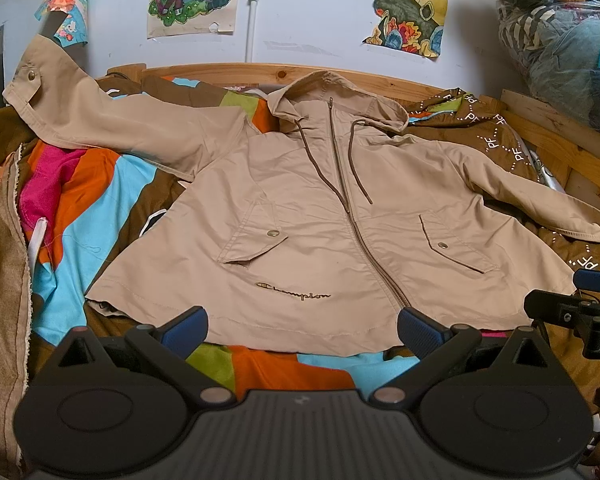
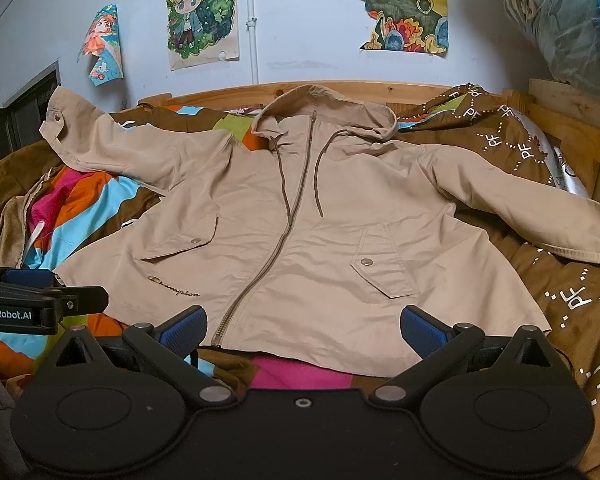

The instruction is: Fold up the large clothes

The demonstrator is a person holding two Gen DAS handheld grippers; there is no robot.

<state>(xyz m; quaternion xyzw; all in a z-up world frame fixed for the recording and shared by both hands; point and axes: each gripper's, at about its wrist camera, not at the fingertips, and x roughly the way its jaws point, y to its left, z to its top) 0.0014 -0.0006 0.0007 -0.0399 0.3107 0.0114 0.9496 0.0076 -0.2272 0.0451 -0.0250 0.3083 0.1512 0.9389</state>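
Note:
A beige hooded jacket (image 1: 320, 216) (image 2: 300, 232) lies spread flat on the bed, front up, zipped, hood toward the wall. Its left sleeve (image 1: 112, 116) reaches up to the back left; its right sleeve (image 2: 520, 200) stretches out to the right. My left gripper (image 1: 302, 328) is open just before the hem, left of the zipper's end. My right gripper (image 2: 304, 330) is open too, hovering at the hem right of the zipper. Neither holds anything. The right gripper also shows at the right edge of the left wrist view (image 1: 572, 304), and the left gripper at the left edge of the right wrist view (image 2: 40, 300).
A striped, many-coloured bedspread (image 1: 100, 200) covers the bed. A brown patterned cloth (image 2: 560, 300) lies at the right. A wooden bed frame (image 1: 380, 78) runs along the wall, which bears drawings. Plastic-wrapped bundles (image 1: 560, 32) are stacked at the upper right. A tan garment (image 1: 0, 280) lies at the left.

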